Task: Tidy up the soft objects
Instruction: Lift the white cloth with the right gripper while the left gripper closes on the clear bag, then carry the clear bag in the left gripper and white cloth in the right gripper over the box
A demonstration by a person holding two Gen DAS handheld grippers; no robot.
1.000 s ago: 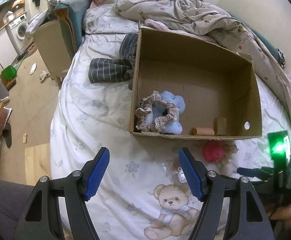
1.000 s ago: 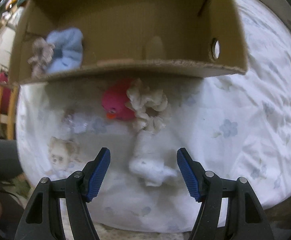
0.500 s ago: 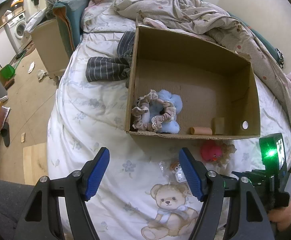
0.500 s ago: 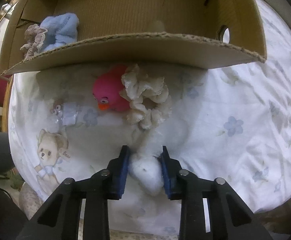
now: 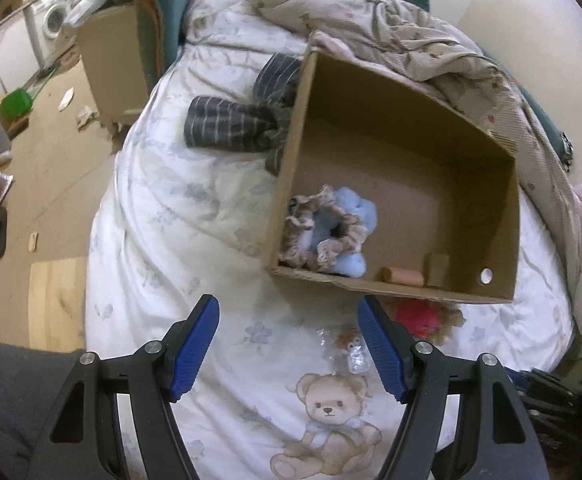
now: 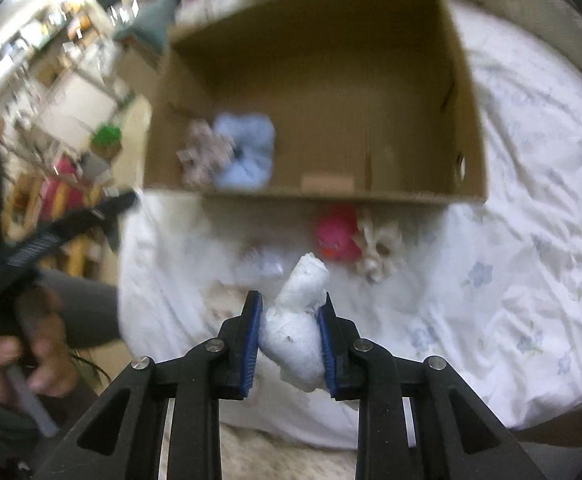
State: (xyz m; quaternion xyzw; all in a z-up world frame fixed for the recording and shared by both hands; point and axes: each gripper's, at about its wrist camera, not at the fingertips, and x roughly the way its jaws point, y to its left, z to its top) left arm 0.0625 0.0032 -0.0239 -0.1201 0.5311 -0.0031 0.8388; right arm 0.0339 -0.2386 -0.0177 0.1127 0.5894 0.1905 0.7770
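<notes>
My right gripper is shut on a white fluffy soft object and holds it above the bed, in front of the open cardboard box. The box holds a blue fluffy scrunchie under a beige frilly scrunchie. A pink toy duck and a cream scrunchie lie on the sheet by the box's near wall. My left gripper is open and empty above the sheet, left of the duck.
A cardboard tube lies inside the box. A small clear packet lies on the bear-print sheet. Striped dark cloth and a rumpled blanket sit behind the box. The floor drops off left of the bed.
My right gripper closed on the white soft object and lifted it off the sheet, pulling back from the box. The left gripper stayed open and shifted slightly.
</notes>
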